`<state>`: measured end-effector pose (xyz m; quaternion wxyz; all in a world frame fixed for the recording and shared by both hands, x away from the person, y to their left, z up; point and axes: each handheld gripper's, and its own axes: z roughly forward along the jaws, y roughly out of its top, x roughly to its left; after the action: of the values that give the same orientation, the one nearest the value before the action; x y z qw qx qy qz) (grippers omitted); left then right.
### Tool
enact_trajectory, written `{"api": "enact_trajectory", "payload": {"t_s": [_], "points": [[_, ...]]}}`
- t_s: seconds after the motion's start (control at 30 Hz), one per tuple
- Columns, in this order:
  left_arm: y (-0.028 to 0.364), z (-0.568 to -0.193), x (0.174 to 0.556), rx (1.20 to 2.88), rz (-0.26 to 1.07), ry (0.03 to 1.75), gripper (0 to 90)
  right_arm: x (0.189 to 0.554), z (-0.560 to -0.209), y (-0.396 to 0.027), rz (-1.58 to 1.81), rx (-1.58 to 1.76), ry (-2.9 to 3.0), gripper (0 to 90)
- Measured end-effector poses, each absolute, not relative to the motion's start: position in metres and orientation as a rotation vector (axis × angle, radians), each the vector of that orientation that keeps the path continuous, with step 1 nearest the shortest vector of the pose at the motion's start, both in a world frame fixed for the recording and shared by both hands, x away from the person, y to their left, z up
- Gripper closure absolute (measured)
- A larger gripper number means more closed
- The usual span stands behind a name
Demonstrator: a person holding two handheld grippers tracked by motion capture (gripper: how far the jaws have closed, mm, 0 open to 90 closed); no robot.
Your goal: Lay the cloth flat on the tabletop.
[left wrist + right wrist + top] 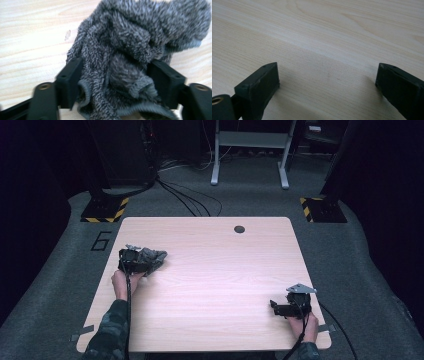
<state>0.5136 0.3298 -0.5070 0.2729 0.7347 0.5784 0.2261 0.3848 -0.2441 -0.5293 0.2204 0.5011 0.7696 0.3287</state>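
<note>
The pale wood-grain square worktop (pixel 215 285) takes up the middle of the high view, with a small dark round hole (pixel 239 229) near its far edge and dark carpet around it. Little else lies on it.

Next in size is the crumpled grey terry-cloth towel (pixel 150 258), bunched in a heap near the worktop's left edge, toward the far half. In the left gripper view its fuzzy folds and hemmed edge (pixel 140 50) rise between the two black jaws, and the jaws press into the pile on both sides.

The left claw (pixel 145 264) sits right at the towel, the hand behind it. Its jaws are clenched on the cloth; the wad keeps them partly apart.

The right claw (pixel 274 307) rests low near the right front corner, well apart from the towel. In the right gripper view its jaws stand wide and released over bare wood (pixel 327 82), with nothing between them.

As a judgement: the work is at its start. The first grab of the towel looks made, but the cloth is not yet lifted, spread or folded, and the right claw has no part in it yet. Everything past the pick-up appears left to do.
</note>
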Motion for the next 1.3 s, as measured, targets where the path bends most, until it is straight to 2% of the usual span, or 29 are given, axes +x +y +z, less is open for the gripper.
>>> {"api": "enact_trajectory", "payload": {"t_s": [0.03,0.27,0.43,0.87,1.3], "points": [[0.330,-0.508,0.513,1.976,0.601,1.560,37.1,0.385,-0.529,-0.244,0.909,1.385,2.128,4.4],[0.330,-0.512,0.508,1.968,0.677,1.525,62.0,0.385,-0.529,-0.244,0.909,1.384,2.128,4.4],[0.331,-0.511,0.506,1.951,0.681,1.517,72.2,0.385,-0.529,-0.244,0.909,1.385,2.128,4.4],[0.321,-0.484,0.489,1.883,0.680,1.399,73.9,0.385,-0.529,-0.244,0.910,1.387,2.127,4.4],[0.303,-0.460,0.469,1.902,0.649,1.304,73.5,0.385,-0.529,-0.244,0.909,1.388,2.127,4.5]]}}
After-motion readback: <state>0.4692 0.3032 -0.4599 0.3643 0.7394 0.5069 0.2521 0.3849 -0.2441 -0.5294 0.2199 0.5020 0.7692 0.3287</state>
